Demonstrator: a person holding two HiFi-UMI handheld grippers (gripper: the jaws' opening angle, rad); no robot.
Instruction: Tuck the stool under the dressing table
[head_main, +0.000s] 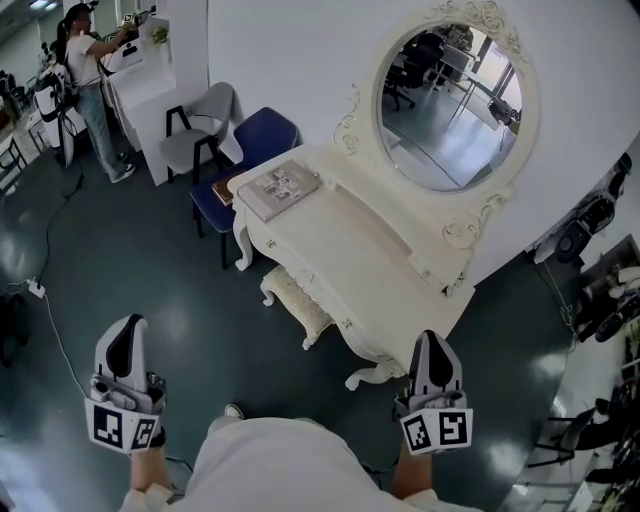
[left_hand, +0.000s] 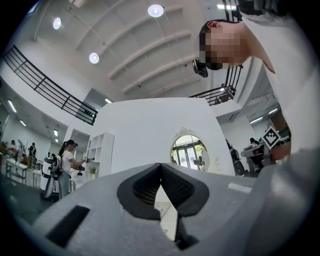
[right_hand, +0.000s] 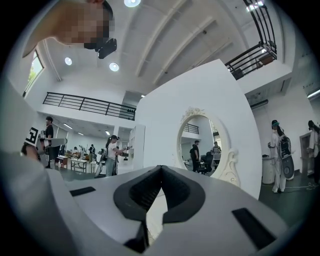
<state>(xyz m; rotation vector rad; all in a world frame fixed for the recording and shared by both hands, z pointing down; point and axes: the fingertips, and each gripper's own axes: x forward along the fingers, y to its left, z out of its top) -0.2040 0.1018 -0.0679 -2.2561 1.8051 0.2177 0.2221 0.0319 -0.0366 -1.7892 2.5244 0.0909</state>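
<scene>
At the bottom we hold the left gripper (head_main: 125, 325) and right gripper (head_main: 432, 340), both clenched, empty. At centre the stool (head_main: 296, 300) seems largely tucked under the dressing table (head_main: 345, 250).

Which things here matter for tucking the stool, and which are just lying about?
Job: stool, dressing table, left tongs and right tongs, both shut and empty.
Lying about: book on the tabletop, blue chair, grey chair.

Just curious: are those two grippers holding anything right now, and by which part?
Nothing: the left gripper and right gripper are both shut and empty, apart from the stool.
</scene>
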